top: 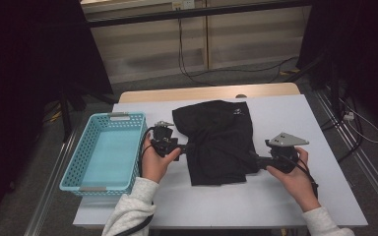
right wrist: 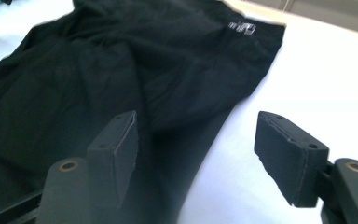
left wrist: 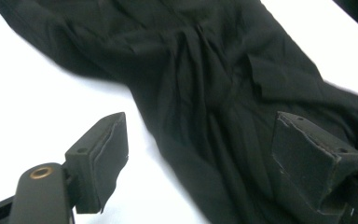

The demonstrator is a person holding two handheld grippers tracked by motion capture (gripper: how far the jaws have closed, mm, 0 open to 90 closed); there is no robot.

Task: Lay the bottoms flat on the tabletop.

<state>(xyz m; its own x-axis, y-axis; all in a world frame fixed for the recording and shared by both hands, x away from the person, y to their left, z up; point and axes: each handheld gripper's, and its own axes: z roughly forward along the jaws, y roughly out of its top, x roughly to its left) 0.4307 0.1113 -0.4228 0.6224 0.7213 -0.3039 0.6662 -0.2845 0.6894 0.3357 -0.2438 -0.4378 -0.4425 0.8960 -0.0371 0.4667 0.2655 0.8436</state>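
Looking down from the high view: black garment [top: 216, 140] lies folded mid-desk [top: 325, 196], soft, light, limp; likely to sag and unfold when lifted. Left gripper [top: 184, 147] at its 9 o'clock edge, right gripper [top: 253, 161] at 4 o'clock. Blue basket [top: 106, 152] sits beside, at 9 o'clock; nothing blocks.

Left gripper view: jaws wide apart, holding nothing, cloth [left wrist: 205, 93] beneath.

Right gripper view: jaws spread, empty, straddling the hem [right wrist: 205, 130]. Best hold: pinch a folded edge.
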